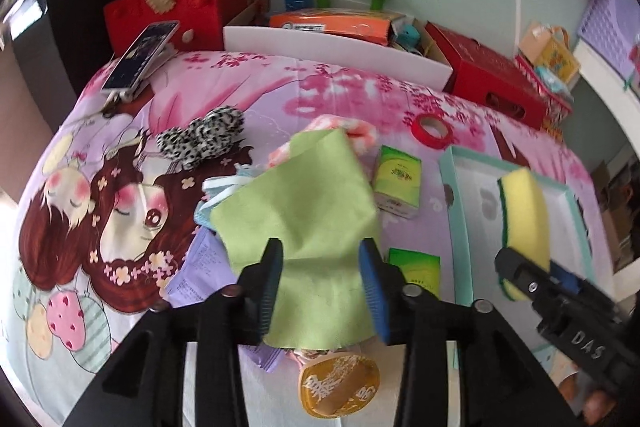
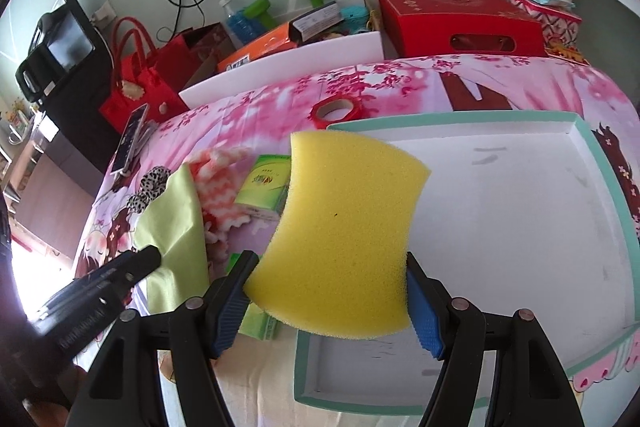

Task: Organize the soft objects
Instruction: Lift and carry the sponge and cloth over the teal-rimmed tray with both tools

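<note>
A light green cloth (image 1: 304, 203) lies over a pile of soft things on the cartoon bedsheet. Its near end runs between the jaws of my left gripper (image 1: 322, 267), which stand apart and do not pinch it. My right gripper (image 2: 330, 267) is shut on a yellow sponge (image 2: 344, 235) with a green scouring back, held above the near left corner of a shallow white tray with a teal rim (image 2: 600, 147). The left wrist view shows the sponge (image 1: 524, 219) over that tray (image 1: 456, 187). A leopard-print plush piece (image 1: 204, 137) and a pink-white fluffy cloth (image 1: 356, 131) lie behind the green cloth.
Two green tissue packs (image 1: 398, 183) lie between the cloth and the tray. A face mask (image 1: 224, 187), a purple packet (image 1: 200, 263) and a gold pouch (image 1: 340, 383) sit near the left gripper. A red tape roll (image 1: 432, 129), a phone (image 1: 140, 55) and a red box (image 1: 488, 75) line the far edge.
</note>
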